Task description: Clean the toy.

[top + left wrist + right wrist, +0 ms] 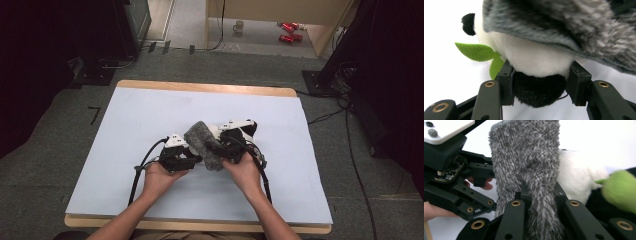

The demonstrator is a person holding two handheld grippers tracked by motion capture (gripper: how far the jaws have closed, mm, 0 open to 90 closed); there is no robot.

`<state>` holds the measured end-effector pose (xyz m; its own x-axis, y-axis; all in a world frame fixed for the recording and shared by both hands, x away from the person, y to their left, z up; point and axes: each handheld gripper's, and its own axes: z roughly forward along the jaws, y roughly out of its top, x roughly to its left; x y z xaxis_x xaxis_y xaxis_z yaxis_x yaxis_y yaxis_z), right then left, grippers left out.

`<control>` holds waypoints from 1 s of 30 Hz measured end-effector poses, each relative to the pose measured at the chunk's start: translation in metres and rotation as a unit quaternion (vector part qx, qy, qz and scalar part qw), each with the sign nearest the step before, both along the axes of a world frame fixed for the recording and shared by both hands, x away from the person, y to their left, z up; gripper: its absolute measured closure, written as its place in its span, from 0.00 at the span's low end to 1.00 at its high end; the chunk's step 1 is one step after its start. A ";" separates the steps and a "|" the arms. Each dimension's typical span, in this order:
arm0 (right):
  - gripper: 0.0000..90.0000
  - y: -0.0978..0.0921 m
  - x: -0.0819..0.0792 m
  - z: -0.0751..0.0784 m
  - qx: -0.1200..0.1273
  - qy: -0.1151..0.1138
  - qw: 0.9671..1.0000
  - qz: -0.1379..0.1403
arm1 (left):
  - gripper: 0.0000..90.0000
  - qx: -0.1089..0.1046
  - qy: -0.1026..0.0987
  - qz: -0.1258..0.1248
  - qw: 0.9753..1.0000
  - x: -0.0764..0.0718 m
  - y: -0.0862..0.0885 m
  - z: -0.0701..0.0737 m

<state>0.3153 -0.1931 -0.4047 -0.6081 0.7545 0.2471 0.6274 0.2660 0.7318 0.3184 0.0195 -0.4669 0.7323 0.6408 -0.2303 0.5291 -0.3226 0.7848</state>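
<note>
Two grippers meet at the middle of the white-covered table [150, 115], and I hold one in each hand. My left gripper [541, 86] is clenched on a black limb of the panda plush toy [531, 56], its jaws pressing the dark fur from both sides. Green felt leaves [480, 53] stick out just beside the left jaw. My right gripper [540, 200] grasps the grey fuzzy cloth [526, 162], which is pinched upright between its jaws. From above, this cloth [204, 145] drapes over the panda [235, 129], lying between my left hand [159, 177] and right hand [243, 172], near the table's centre.
</note>
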 end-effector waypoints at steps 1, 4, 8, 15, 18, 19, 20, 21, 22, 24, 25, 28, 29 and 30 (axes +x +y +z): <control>0.87 -0.003 0.000 0.000 0.000 0.002 1.000 -0.002 | 0.55 -0.001 0.000 0.000 1.000 0.001 0.000 0.000; 0.87 -0.012 0.000 0.002 -0.001 0.005 1.000 -0.014 | 0.55 -0.006 0.002 -0.002 1.000 0.004 0.002 -0.001; 0.87 -0.026 0.000 0.006 -0.004 0.012 0.999 -0.034 | 0.55 -0.009 0.004 -0.004 1.000 0.006 0.003 -0.001; 0.87 -0.033 -0.003 0.011 -0.013 0.025 0.998 -0.050 | 0.55 -0.005 0.006 -0.006 1.000 0.007 0.003 0.000; 0.87 -0.037 -0.004 0.013 -0.016 0.024 0.998 -0.057 | 0.55 -0.007 0.010 -0.007 1.000 0.008 0.003 0.001; 0.87 -0.039 -0.005 0.013 -0.015 0.021 0.998 -0.060 | 0.55 -0.008 0.011 -0.007 1.000 0.009 0.004 0.001; 0.87 -0.041 -0.005 0.014 -0.015 0.023 0.998 -0.063 | 0.55 -0.010 0.012 -0.007 1.000 0.010 0.004 0.001; 0.87 -0.044 -0.006 0.015 -0.014 0.024 0.997 -0.066 | 0.55 -0.011 0.013 -0.007 1.000 0.010 0.004 0.001; 0.87 -0.046 -0.006 0.016 -0.015 0.020 0.997 -0.068 | 0.55 -0.012 0.014 -0.007 1.000 0.011 0.004 0.001; 0.87 -0.052 -0.008 0.017 -0.016 0.016 0.997 -0.074 | 0.55 -0.016 0.019 -0.006 1.000 0.013 0.005 0.002; 0.87 -0.055 -0.008 0.018 -0.018 0.013 0.997 -0.078 | 0.55 -0.018 0.021 -0.005 1.000 0.014 0.005 0.002; 0.87 -0.066 -0.010 0.020 -0.023 0.007 0.995 -0.094 | 0.56 -0.022 0.022 -0.004 1.000 0.016 0.004 0.002; 0.87 -0.070 -0.010 0.020 -0.018 0.011 0.995 -0.100 | 0.56 -0.021 0.020 -0.006 1.000 0.016 0.004 0.002; 0.87 -0.073 -0.010 0.020 -0.015 0.013 0.994 -0.104 | 0.56 -0.022 0.019 -0.006 1.000 0.016 0.003 0.003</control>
